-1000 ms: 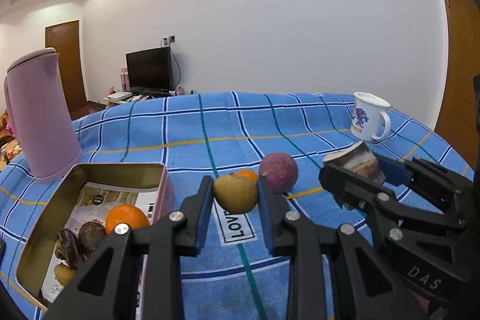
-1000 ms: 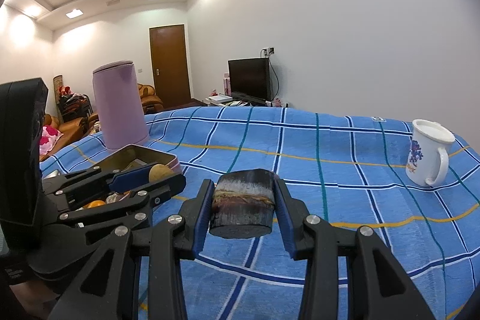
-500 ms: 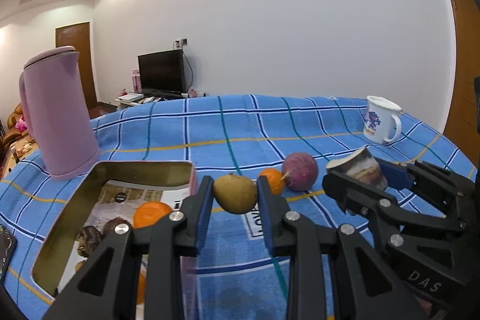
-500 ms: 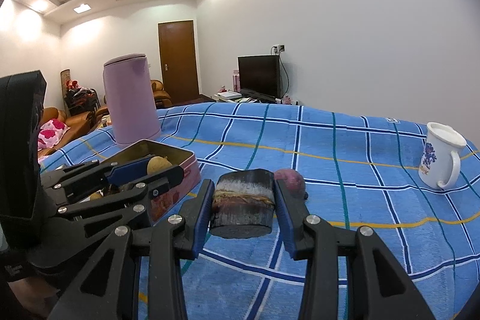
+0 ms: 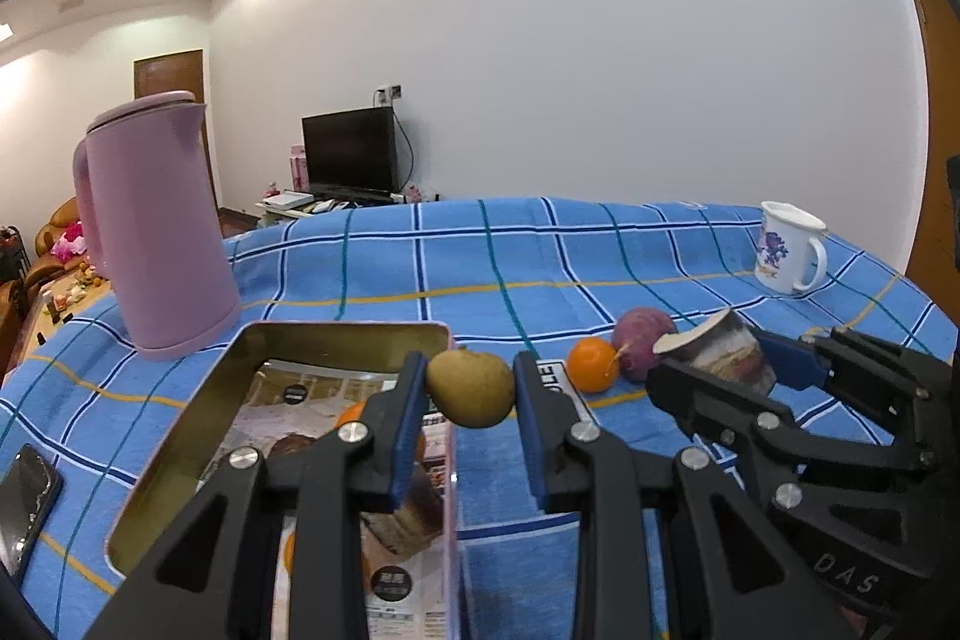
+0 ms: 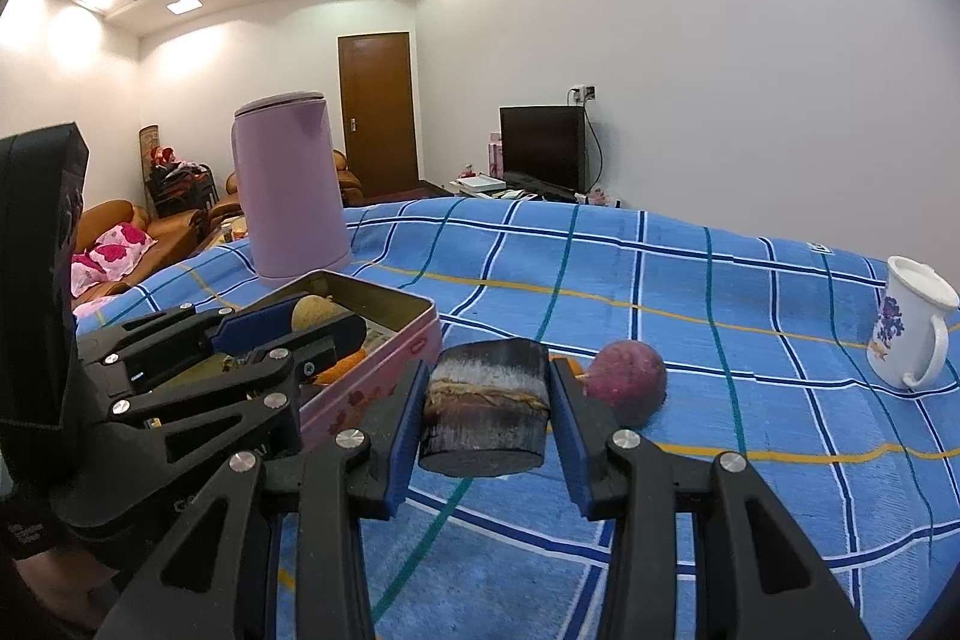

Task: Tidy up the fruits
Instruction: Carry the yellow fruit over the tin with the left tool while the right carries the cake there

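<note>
My left gripper (image 5: 468,377) is shut on a yellow-brown pear (image 5: 474,400), held just above the right wall of the pink tin box (image 5: 336,329). The tin holds an orange fruit (image 5: 353,411) and a dark chunk, partly hidden by my fingers. My right gripper (image 6: 487,388) is shut on a dark cylindrical chunk with a pale band (image 6: 480,436), above the cloth to the right of the tin box (image 6: 384,316). A small orange (image 5: 591,369) and a purple fruit (image 5: 645,339) lie on the cloth between the two grippers. The purple fruit (image 6: 627,382) sits just beyond my right fingers.
A tall pink kettle (image 5: 156,226) stands behind the tin at the left. A white mug (image 5: 786,247) is at the far right of the blue checked tablecloth (image 5: 480,256). A phone (image 5: 24,496) lies near the left edge of the table.
Both grippers have drifted left with their loads. The pear now hangs at the tin's right wall, and the purple fruit has come into the right wrist view.
</note>
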Motion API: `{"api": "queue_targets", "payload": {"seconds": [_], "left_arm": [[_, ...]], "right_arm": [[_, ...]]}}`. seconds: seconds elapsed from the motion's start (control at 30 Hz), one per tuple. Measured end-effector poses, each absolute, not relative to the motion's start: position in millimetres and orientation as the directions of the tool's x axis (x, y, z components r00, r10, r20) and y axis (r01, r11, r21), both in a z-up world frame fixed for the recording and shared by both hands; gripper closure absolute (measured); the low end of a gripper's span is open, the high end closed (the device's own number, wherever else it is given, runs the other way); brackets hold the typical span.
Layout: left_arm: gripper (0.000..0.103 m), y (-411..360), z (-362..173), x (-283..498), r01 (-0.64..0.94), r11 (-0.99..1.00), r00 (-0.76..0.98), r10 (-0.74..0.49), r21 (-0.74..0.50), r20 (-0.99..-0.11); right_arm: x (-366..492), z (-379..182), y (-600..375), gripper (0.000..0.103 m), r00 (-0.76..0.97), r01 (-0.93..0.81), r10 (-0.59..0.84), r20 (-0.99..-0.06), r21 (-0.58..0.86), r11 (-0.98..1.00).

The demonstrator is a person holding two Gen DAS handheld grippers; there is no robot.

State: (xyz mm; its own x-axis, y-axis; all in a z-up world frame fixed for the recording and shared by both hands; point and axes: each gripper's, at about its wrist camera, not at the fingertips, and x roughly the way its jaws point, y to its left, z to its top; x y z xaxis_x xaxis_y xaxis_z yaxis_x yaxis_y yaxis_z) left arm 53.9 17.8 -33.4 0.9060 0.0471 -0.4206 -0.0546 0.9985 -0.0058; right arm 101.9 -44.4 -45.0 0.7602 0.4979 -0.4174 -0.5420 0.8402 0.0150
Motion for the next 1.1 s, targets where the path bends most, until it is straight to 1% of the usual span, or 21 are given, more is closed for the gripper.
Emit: {"api": "queue_targets", "payload": {"seconds": [1.1], "left_arm": [[0.073,68,-34,39,-0.153,0.988,0.899,0.128,-0.026,-0.419]], "right_arm": [[98,-48,-5,0.061,0.715,-0.610,0.538,-0.447,-0.020,0.792]]}}
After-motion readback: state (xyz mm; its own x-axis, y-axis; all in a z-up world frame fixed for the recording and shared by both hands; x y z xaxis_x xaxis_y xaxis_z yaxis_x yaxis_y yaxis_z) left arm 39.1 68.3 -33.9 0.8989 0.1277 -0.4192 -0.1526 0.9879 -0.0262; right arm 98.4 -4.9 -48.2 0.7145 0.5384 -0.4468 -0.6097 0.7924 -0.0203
